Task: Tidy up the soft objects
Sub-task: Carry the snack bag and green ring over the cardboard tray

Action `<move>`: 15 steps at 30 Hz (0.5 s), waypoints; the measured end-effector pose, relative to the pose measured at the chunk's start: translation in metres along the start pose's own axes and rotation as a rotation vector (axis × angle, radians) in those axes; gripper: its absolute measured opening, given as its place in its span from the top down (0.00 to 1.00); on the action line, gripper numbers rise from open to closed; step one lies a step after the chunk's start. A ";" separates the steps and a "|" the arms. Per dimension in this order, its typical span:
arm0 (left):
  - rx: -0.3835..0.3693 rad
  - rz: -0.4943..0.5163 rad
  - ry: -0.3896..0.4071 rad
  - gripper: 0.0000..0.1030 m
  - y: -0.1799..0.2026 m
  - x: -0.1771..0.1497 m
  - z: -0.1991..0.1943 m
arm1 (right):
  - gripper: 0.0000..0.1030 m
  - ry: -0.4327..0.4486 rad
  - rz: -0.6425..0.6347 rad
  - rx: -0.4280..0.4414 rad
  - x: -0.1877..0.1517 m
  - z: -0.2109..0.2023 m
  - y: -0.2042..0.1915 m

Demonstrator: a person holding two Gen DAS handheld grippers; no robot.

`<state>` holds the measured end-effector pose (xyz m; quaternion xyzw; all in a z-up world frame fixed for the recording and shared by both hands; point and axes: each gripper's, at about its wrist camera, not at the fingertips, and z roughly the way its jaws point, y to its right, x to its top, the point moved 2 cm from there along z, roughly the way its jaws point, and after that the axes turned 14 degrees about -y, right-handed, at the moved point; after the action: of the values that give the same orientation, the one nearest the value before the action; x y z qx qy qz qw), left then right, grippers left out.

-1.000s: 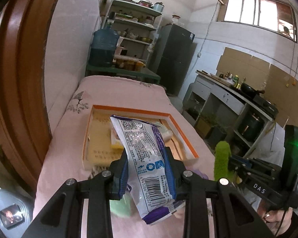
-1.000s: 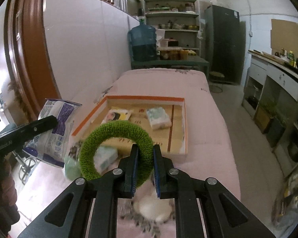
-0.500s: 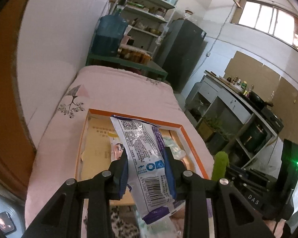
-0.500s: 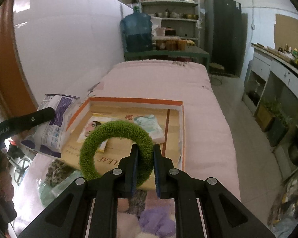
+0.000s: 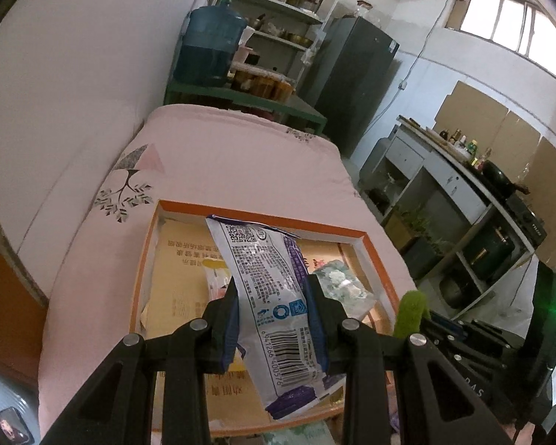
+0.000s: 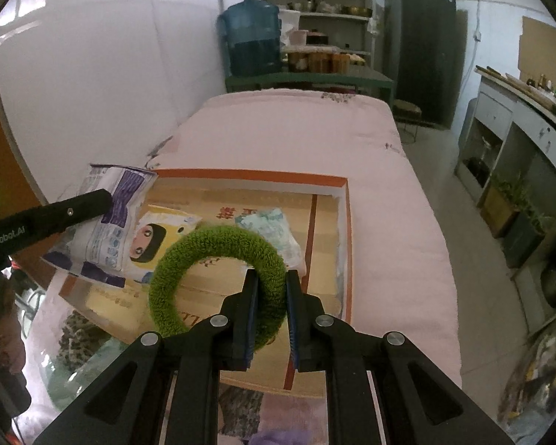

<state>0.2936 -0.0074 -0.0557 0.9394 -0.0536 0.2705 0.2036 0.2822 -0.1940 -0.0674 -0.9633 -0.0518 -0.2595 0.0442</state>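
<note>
Left hand-held gripper [image 5: 272,317] pinches a white-and-purple printed plastic packet [image 5: 270,296] above the shallow orange-rimmed cardboard box [image 5: 241,218] on the pink bed [image 5: 222,148]. Right hand-held gripper [image 6: 271,306] clamps a fuzzy green fabric ring [image 6: 218,278] over the same box, near a yellow cartoon-face pack [image 6: 155,237] and a pale green tissue pack [image 6: 274,230].

"GenRobot.AI": left tongs [image 6: 103,200] arm | barcode "6941266400576": white-purple packet [image 5: 274,296]
</note>
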 end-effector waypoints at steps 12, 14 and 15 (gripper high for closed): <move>0.032 0.000 -0.048 0.68 0.002 0.010 0.030 | 0.86 -0.049 0.002 -0.014 0.003 0.026 0.006; 0.030 -0.001 -0.058 0.68 0.002 0.011 0.035 | 0.86 -0.055 0.003 -0.016 0.003 0.029 0.007; 0.030 -0.001 -0.061 0.68 0.002 0.011 0.037 | 0.86 -0.060 0.003 -0.017 0.003 0.031 0.007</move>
<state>0.3204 -0.0245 -0.0772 0.9503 -0.0554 0.2423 0.1876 0.3007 -0.1975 -0.0927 -0.9710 -0.0497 -0.2311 0.0349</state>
